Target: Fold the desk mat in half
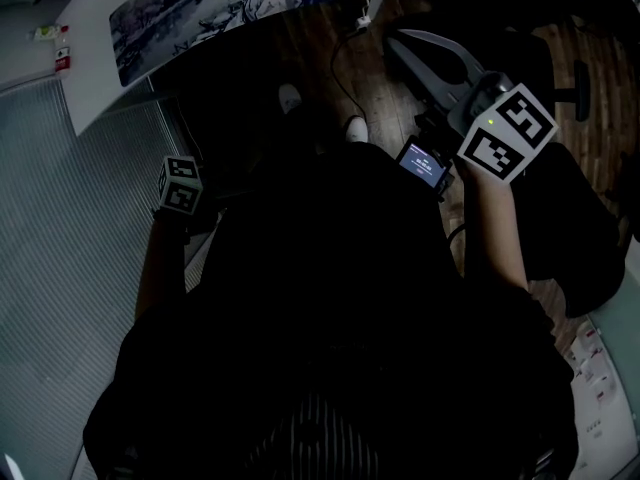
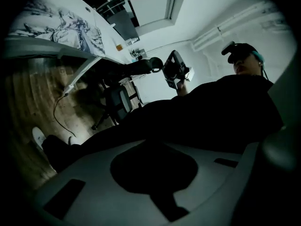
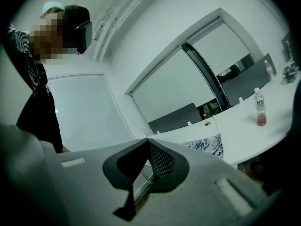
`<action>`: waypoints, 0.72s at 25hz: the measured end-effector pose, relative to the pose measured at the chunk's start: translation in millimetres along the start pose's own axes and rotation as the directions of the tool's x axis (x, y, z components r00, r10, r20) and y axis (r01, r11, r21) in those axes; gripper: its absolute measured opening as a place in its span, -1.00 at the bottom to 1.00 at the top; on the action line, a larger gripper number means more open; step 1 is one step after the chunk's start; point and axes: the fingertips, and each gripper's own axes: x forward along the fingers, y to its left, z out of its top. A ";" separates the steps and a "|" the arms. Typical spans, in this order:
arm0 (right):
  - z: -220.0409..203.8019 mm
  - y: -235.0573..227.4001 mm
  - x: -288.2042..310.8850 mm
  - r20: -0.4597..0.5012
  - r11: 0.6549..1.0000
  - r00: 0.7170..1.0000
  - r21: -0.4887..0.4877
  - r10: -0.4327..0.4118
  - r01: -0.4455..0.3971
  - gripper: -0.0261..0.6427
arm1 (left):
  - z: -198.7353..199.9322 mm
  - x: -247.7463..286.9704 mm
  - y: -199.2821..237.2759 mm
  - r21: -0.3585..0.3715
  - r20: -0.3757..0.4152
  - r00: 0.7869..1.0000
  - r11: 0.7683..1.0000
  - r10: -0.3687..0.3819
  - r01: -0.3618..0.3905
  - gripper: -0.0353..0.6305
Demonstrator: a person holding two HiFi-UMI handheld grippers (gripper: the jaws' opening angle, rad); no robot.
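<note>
The right claw (image 3: 147, 140) is pressed together at its tips with nothing between them. The left claw (image 2: 153, 140) also looks pressed together and empty, though it shows dark against the person's black clothing. The person holds both off the near edge of the desk (image 1: 98, 63), over the wooden floor (image 1: 330, 38), the left one low at their side. The desk mat (image 1: 200, 6), printed in blue and white, lies flat and unfolded along the desk's near edge, well apart from both claws. A bottle (image 3: 260, 108) stands upright further along the desk.
</note>
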 end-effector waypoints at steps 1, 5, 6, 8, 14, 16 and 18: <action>1.3 2.4 5.0 0.001 1.000 1.000 -0.001 -0.002 0.002 -0.91 | 3.4 -1.1 12.5 -0.016 0.013 1.000 1.000 0.027 -0.026 -0.86; 6.8 13.6 35.3 -0.016 1.000 1.000 -0.012 -0.003 0.003 -0.91 | 5.3 -12.7 62.7 -0.087 -0.036 0.989 0.985 0.144 -0.146 -0.85; 7.6 15.4 45.7 -0.028 1.000 1.000 -0.021 -0.003 0.002 -0.91 | 10.6 -22.5 74.6 -0.066 -0.039 0.982 0.980 0.186 -0.188 -0.85; 9.6 17.3 68.7 -0.053 0.999 0.999 -0.043 -0.007 0.005 -0.91 | 44.0 -57.2 96.9 0.033 0.069 0.943 0.944 0.325 -0.328 -0.85; 33.5 14.5 144.5 -0.067 0.995 0.995 -0.081 -0.072 0.066 -0.91 | 221.4 -182.1 56.2 0.201 0.651 0.699 0.821 0.295 -0.534 -0.86; 41.6 15.6 168.5 -0.068 0.993 0.994 -0.083 -0.088 0.082 -0.91 | 259.8 -197.1 12.1 0.318 0.673 0.719 0.810 0.174 -0.493 -0.87; 46.0 16.4 189.7 -0.072 0.991 0.992 -0.089 -0.101 0.095 -0.91 | 288.4 -207.0 -22.2 0.417 0.672 0.735 0.776 0.088 -0.473 -0.87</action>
